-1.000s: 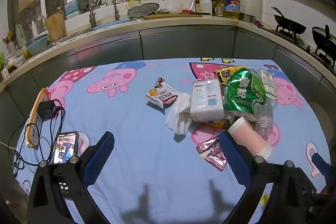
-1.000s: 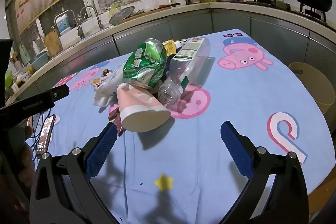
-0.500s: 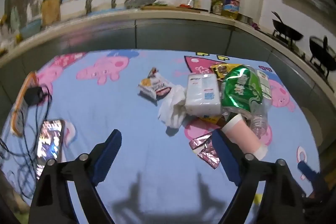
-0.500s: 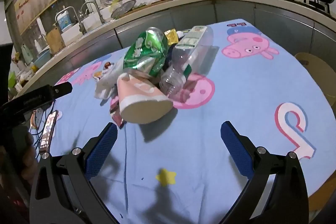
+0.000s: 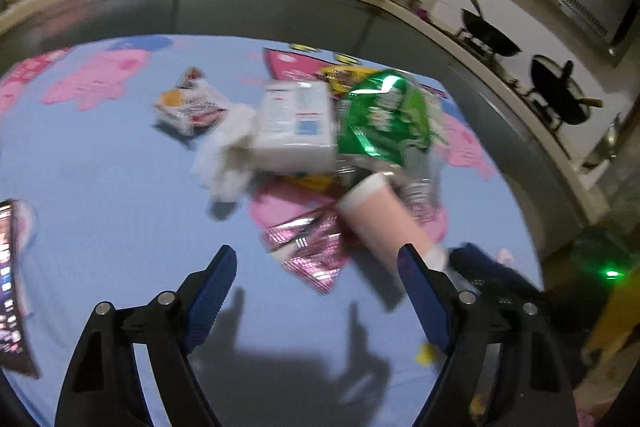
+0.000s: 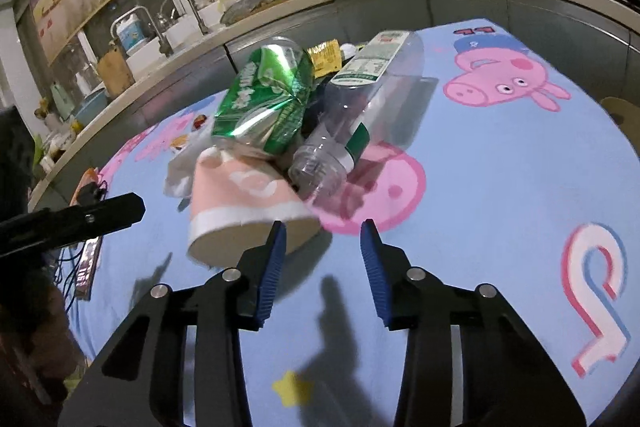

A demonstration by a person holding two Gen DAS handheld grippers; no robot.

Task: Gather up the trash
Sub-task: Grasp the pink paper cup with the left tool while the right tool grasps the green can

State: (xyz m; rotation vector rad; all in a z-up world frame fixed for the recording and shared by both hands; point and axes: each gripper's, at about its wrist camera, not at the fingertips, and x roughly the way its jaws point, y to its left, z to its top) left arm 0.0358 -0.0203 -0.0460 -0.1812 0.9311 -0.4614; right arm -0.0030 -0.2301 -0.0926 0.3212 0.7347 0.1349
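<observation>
Paper cup [image 6: 244,203] on its side at 10 o'clock of your right gripper [image 6: 323,238], rim touching the left pad.
You're approaching: jaws half-spread, empty; left gripper [image 5: 316,273] wide, empty. Straddle the rim next.

Phone [image 5: 10,279] on cartoon-pig tablecloth [image 6: 500,163], wok [image 5: 490,37] behind.

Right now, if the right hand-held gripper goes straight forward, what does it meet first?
Probably the clear plastic bottle, at its open neck end; the right hand-held gripper is open, and the pink paper cup lies just left of that line.
</observation>
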